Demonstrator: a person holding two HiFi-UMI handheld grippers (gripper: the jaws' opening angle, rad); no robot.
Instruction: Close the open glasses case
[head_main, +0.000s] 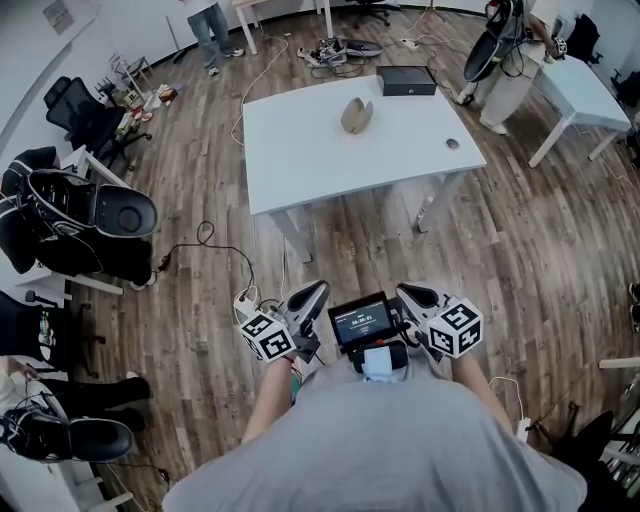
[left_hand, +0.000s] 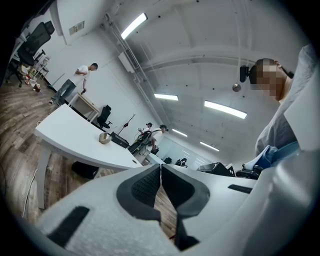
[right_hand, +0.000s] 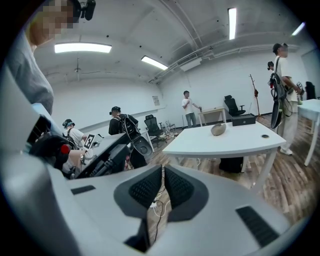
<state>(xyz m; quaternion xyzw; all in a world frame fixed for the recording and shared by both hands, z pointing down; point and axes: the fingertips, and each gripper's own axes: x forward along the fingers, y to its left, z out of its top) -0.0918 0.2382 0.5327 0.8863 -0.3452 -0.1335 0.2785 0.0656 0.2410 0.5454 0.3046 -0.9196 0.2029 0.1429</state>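
A beige glasses case (head_main: 356, 115) lies open on the white table (head_main: 300, 150), far ahead of me. It also shows small in the left gripper view (left_hand: 104, 138) and the right gripper view (right_hand: 218, 129). Both grippers are held close to my body, well short of the table. My left gripper (head_main: 312, 293) has its dark pads (left_hand: 145, 187) pressed together with nothing between them. My right gripper (head_main: 413, 293) is likewise shut and empty, its pads (right_hand: 177, 187) meeting at the tips.
A black box (head_main: 406, 80) and a small round object (head_main: 452, 144) share the table with the case. Cables and a power strip (head_main: 247, 300) trail over the wooden floor before me. Black chairs (head_main: 85, 215) stand at the left, a second white table (head_main: 580, 95) at the far right. Other people stand around the room.
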